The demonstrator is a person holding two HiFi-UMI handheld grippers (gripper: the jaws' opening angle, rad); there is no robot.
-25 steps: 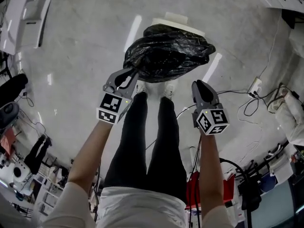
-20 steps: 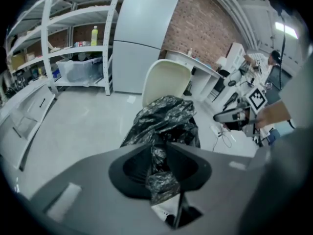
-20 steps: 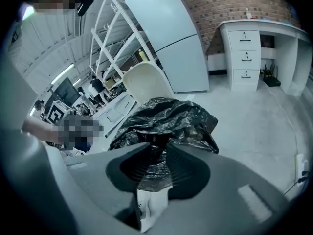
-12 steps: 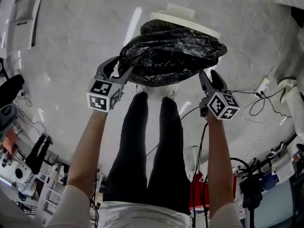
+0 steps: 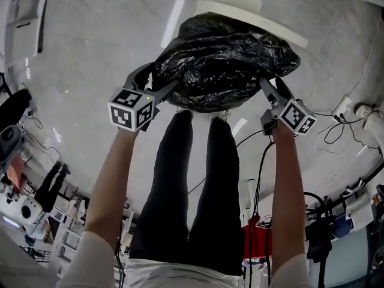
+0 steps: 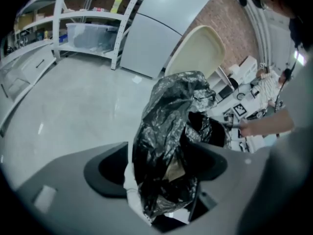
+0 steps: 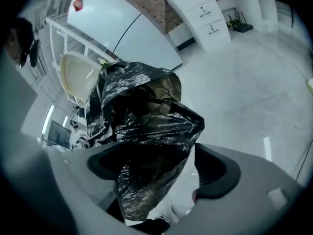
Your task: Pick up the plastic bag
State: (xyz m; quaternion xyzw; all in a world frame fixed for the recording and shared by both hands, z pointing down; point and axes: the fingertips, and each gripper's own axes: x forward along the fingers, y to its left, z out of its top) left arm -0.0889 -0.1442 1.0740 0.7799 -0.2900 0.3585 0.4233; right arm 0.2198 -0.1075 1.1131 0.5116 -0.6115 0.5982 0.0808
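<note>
A crumpled black plastic bag (image 5: 225, 62) stands on the grey floor in front of my feet, against a cream bin lid (image 5: 252, 17). My left gripper (image 5: 153, 80) is at the bag's left edge and my right gripper (image 5: 270, 89) at its right edge. Both sets of jaws are opening wide. In the left gripper view a fold of the bag (image 6: 168, 131) lies between the spread jaws of the left gripper (image 6: 161, 168). The right gripper view shows another fold of the bag (image 7: 142, 121) hanging between the jaws of the right gripper (image 7: 161, 168). The pads do not press on it.
Cables and a power strip (image 5: 345, 107) lie on the floor at the right. Metal shelving (image 6: 88, 23) and a large white panel (image 6: 161, 28) stand behind the bag. A white drawer cabinet (image 7: 200, 13) is by the brick wall. Another person's hand (image 6: 254, 126) shows at the right.
Both grippers have moved forward and outward to the two sides of the bag, and their jaws have gone from nearly shut to wide apart around its folds.
</note>
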